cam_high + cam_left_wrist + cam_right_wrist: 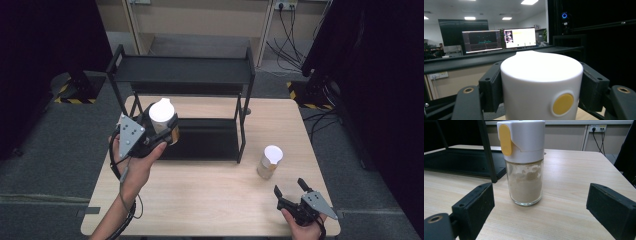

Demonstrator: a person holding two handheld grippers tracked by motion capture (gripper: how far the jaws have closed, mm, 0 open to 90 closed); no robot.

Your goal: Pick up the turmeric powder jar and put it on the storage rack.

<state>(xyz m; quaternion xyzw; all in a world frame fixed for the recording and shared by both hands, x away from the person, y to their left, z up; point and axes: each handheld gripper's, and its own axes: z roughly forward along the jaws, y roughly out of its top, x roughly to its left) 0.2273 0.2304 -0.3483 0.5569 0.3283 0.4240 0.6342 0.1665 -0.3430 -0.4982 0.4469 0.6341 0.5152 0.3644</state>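
Note:
My left gripper (162,134) is shut on a glass seasoning jar with a white cap (163,119), held off the table in front of the black rack's left side. In the left gripper view both black jaws press the white cap (541,85), which has a yellow dot on its front. A second jar of pale powder with a white cap and yellow flap (524,162) stands upright on the wooden table (210,200) at the right (270,161). My right gripper (291,190) rests open near the table's front right corner, its jaws wide apart and short of that jar.
A black two-tier metal rack (185,70) stands at the back of the table, its lower shelf (210,140) on the tabletop. Bare table lies between the two hands. Dark curtains and floor cables surround the table.

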